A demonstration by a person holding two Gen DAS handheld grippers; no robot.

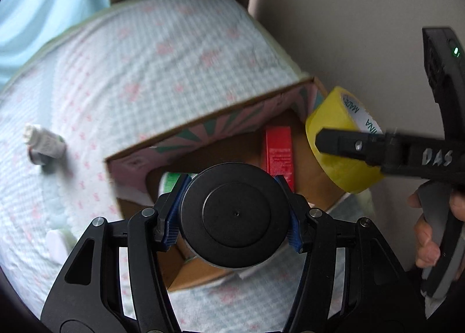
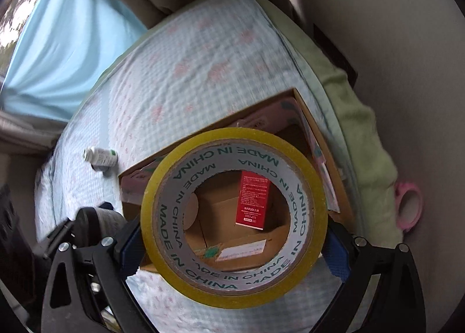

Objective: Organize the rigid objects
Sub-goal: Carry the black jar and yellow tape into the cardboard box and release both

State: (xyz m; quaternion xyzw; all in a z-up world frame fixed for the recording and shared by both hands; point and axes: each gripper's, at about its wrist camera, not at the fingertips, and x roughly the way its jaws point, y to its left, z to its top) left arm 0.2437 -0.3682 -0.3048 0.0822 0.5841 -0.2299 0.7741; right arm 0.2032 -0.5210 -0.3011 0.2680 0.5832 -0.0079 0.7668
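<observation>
Two tools are loaded: the left tool (image 1: 234, 210) clamps a black-lidded jar (image 1: 235, 215), the right tool (image 2: 232, 245) a yellow tape roll (image 2: 234, 218), both over the cardboard box (image 1: 209, 126) ahead. A red carton (image 2: 253, 200) is already inside; a white bottle (image 1: 45, 144) waits on the bed (image 1: 145, 56), far left.

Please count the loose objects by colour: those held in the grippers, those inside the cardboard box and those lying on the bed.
Yellow: 1, roll of packing tape
Black: 1, round-lidded jar
Red: 1, flat carton
White: 1, small plastic bottle
Total: 4
</observation>
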